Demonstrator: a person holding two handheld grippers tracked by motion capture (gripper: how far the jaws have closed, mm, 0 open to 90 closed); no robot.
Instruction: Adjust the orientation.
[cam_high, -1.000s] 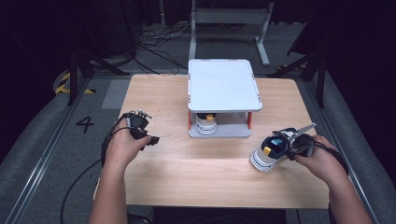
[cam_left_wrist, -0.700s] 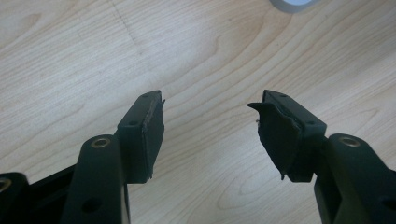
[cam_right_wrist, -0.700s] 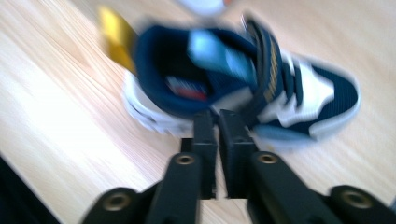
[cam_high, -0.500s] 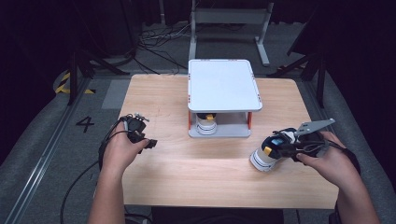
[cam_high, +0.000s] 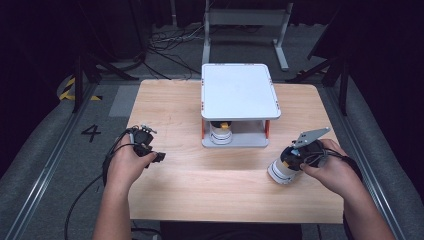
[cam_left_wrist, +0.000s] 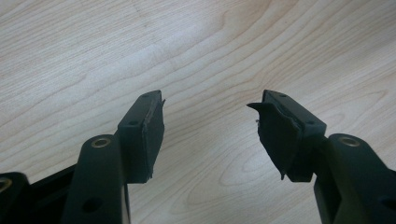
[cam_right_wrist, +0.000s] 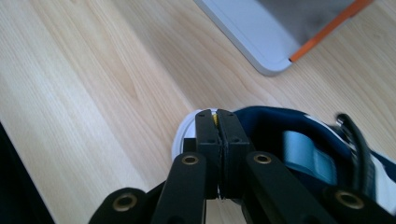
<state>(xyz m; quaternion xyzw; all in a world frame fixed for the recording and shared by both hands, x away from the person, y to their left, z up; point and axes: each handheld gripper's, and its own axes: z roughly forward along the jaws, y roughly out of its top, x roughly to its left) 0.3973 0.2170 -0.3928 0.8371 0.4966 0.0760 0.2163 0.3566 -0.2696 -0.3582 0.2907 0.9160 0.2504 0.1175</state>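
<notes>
1. The right hand-held gripper (cam_right_wrist: 218, 122) has its jaws pressed together on the shoe's (cam_high: 285, 170) yellow tab, near the worktop's (cam_high: 210, 190) right edge.
2. The left hand-held gripper (cam_left_wrist: 210, 126) hangs spread over bare wood, well apart from the white shelf (cam_high: 239, 90).
</notes>
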